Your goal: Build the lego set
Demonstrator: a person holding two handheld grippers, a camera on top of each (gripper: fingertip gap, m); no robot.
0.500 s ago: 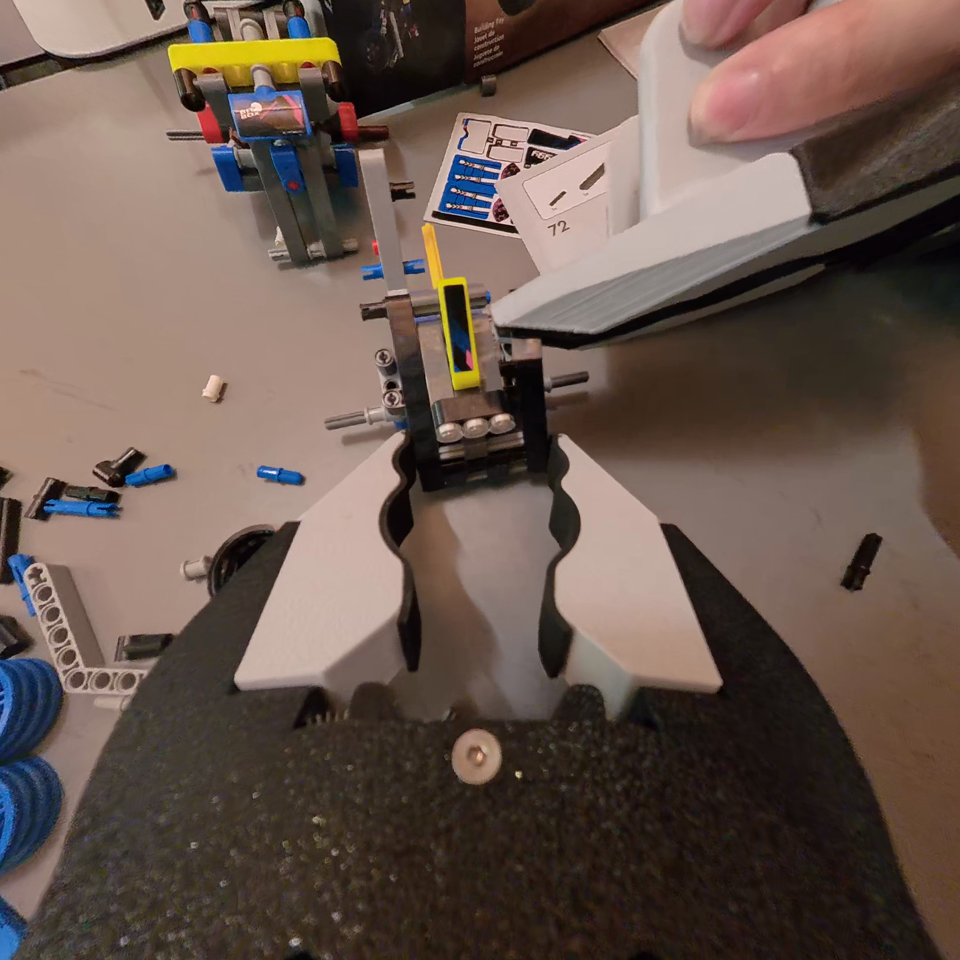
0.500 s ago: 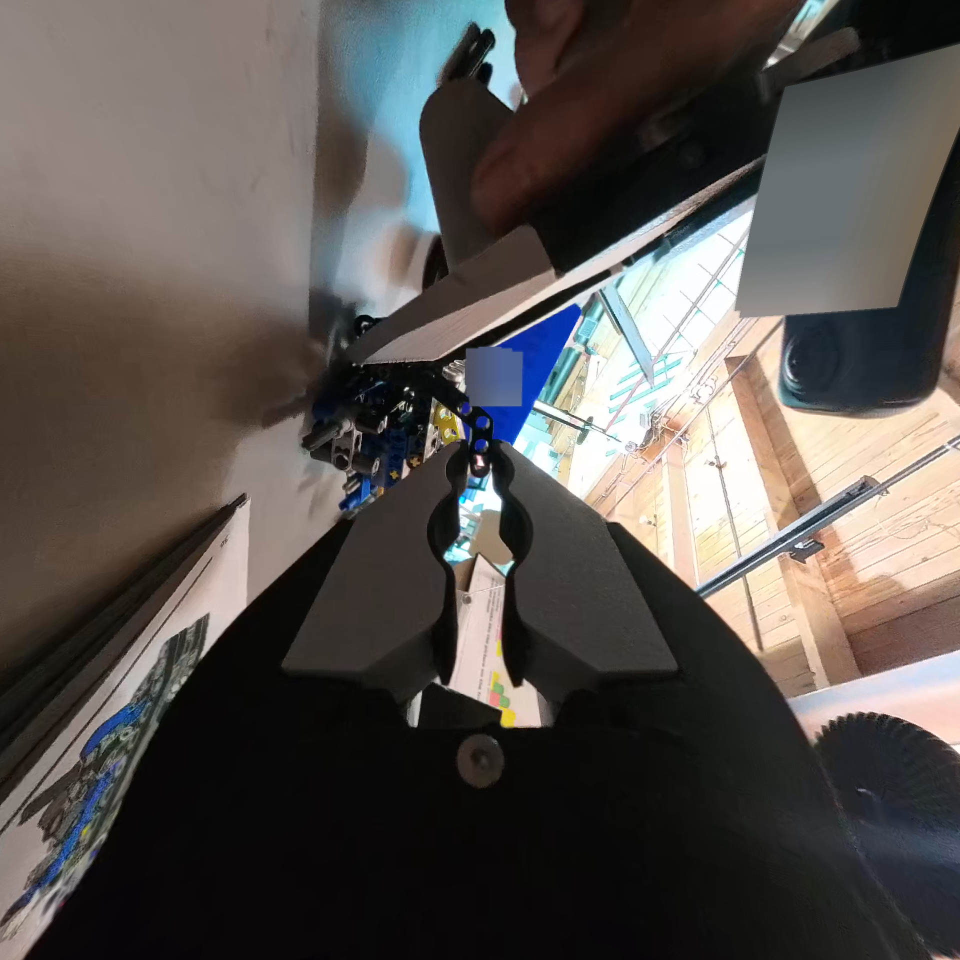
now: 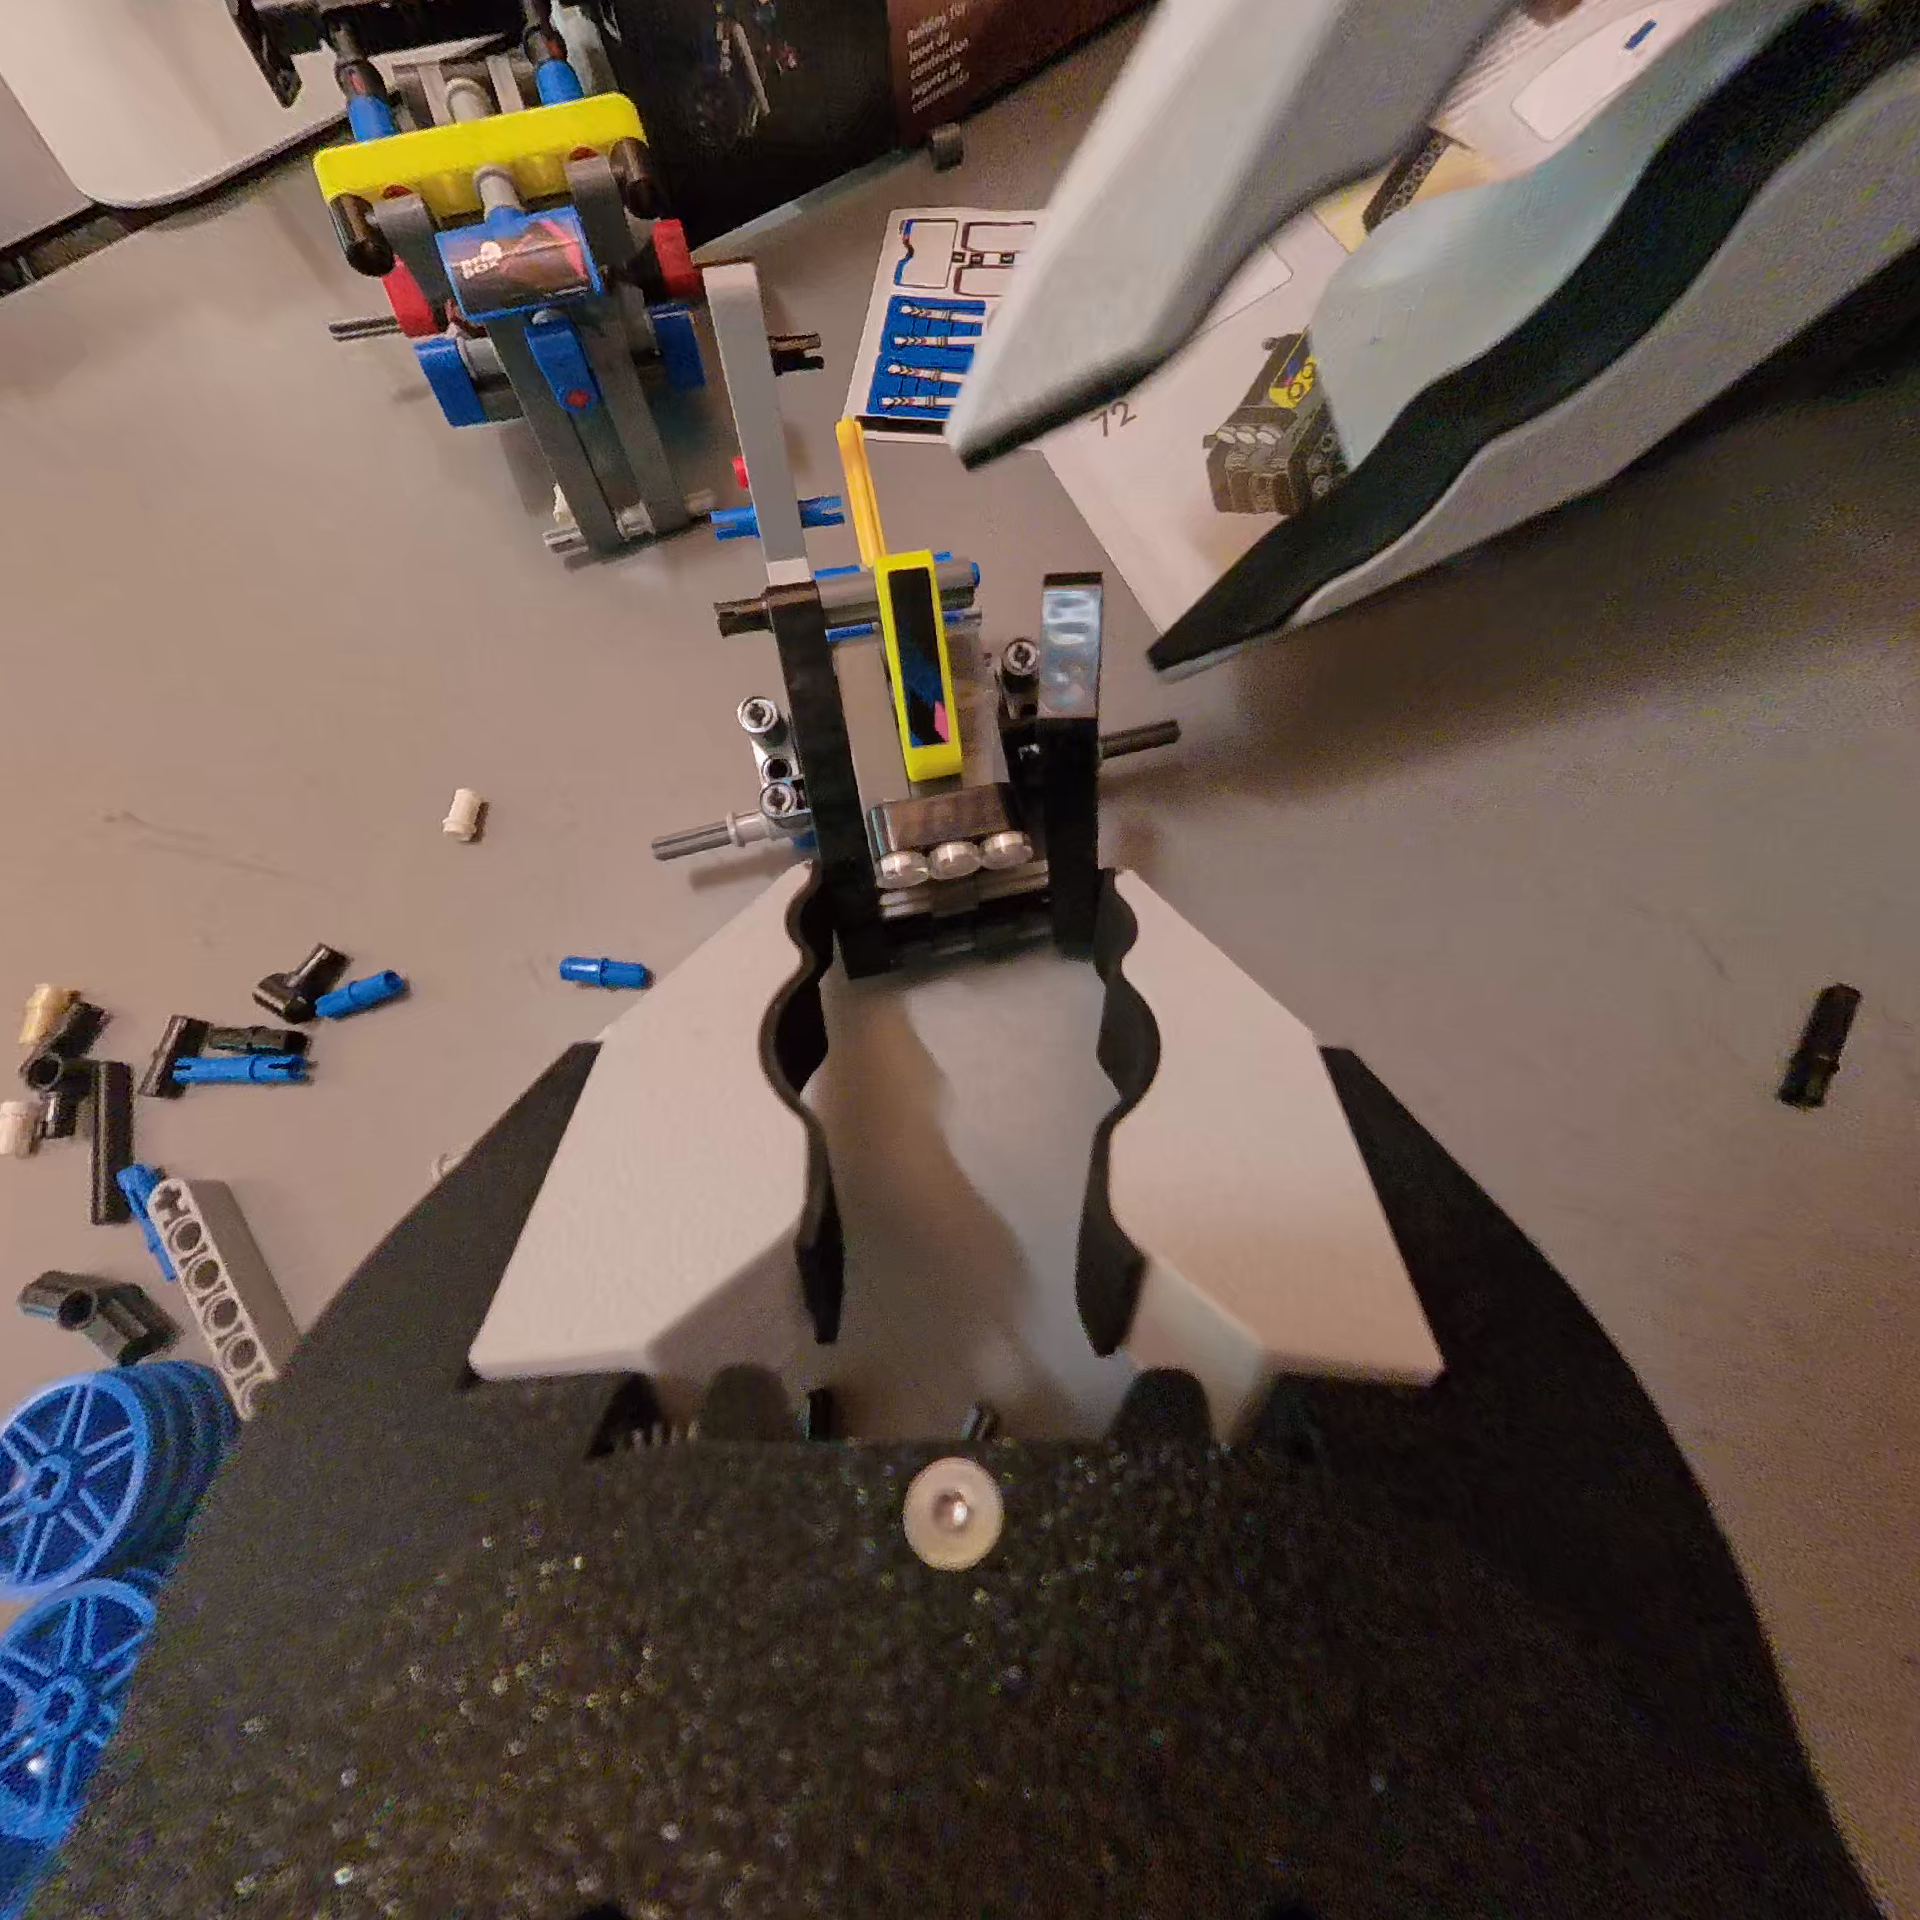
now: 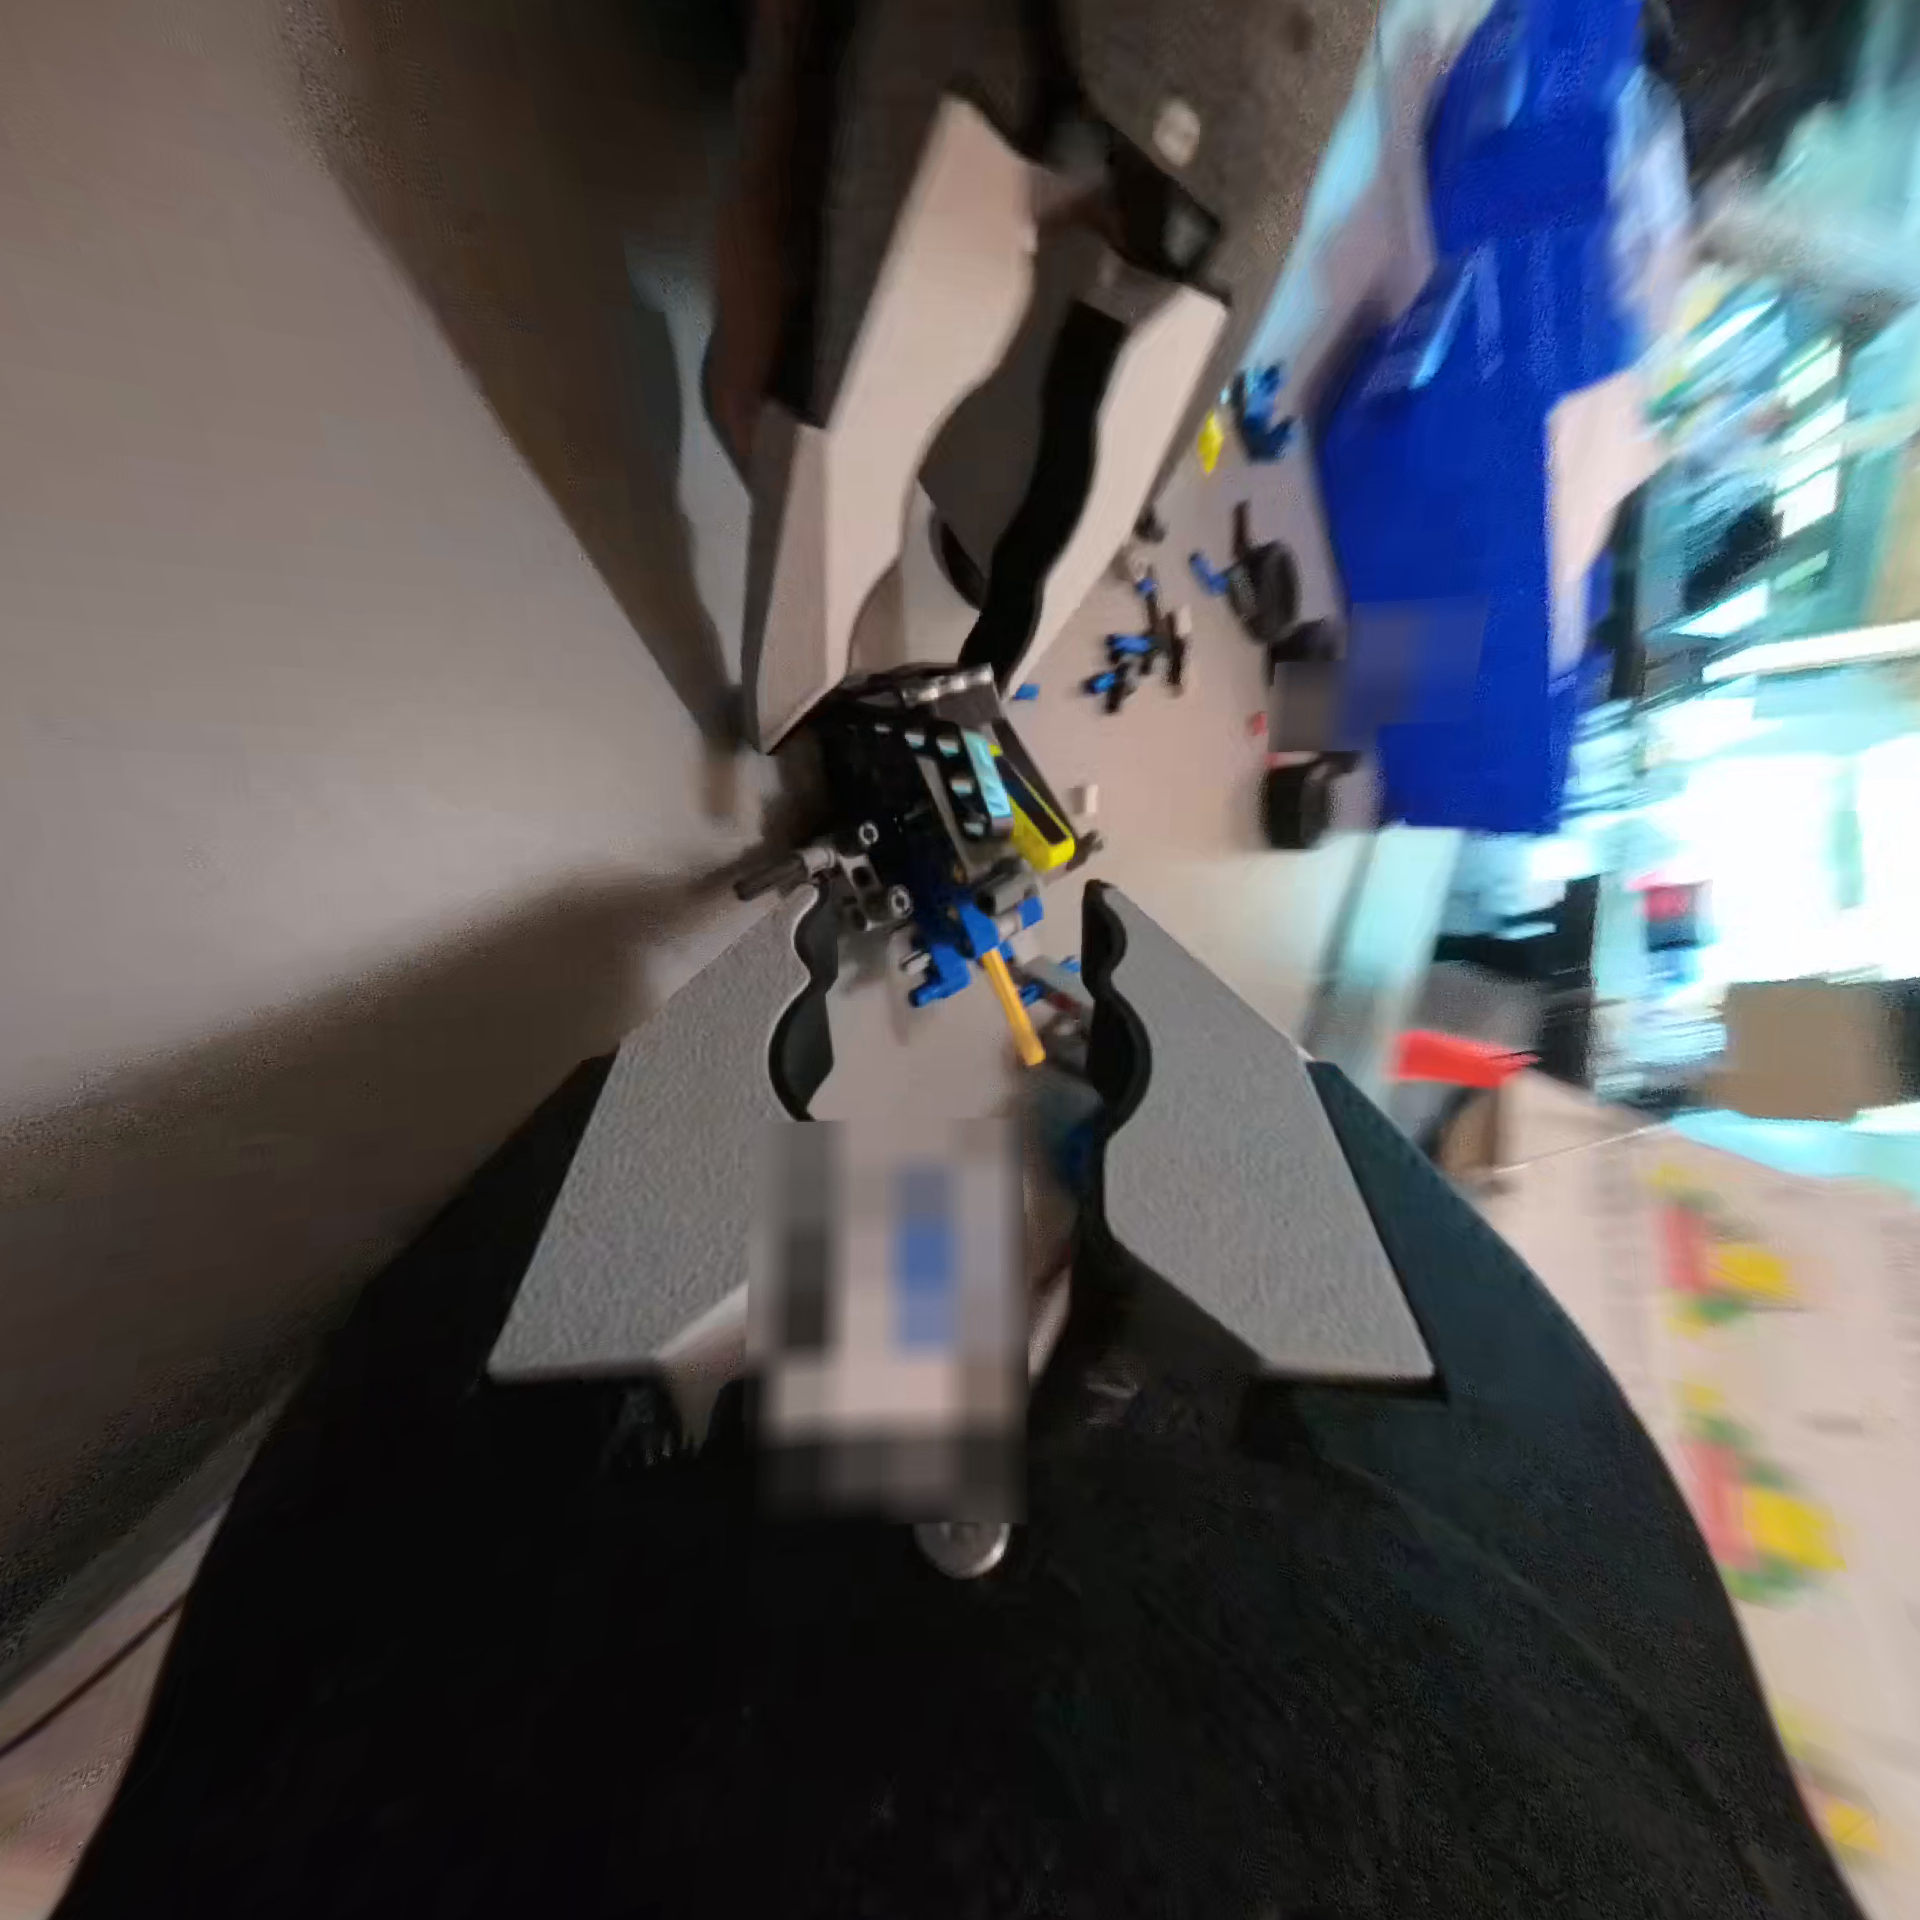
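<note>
A small brick assembly (image 3: pixel 914 748) of black, grey and blue parts with a yellow-edged tile stands on the grey table (image 3: pixel 1455 935). My left gripper (image 3: pixel 961 914) is shut on its black base, one pad against each side. A black beam (image 3: pixel 1070 665) with a glossy top stands on the assembly's right side. My right gripper (image 3: pixel 1070 540) hovers above and to the right of it, fingers spread wide and empty. In the blurred right wrist view my right gripper (image 4: pixel 951 904) is open just short of the assembly (image 4: pixel 935 821), and the left gripper (image 4: pixel 883 696) clamps its far end.
A second brick assembly with a yellow beam (image 3: pixel 499 270) stands at the back left. A sticker sheet (image 3: pixel 925 343) and an instruction booklet (image 3: pixel 1174 488) lie behind. Loose pins (image 3: pixel 603 971), a grey beam (image 3: pixel 218 1299) and blue wheels (image 3: pixel 73 1475) lie left. A black pin (image 3: pixel 1818 1044) lies right. The tips of one gripper are about 6 centimeters away from the tips of the other.
My right gripper was shut on the small black beam at the assembly; it has opened and drawn back, leaving the beam on the assembly. My left gripper keeps its hold.
</note>
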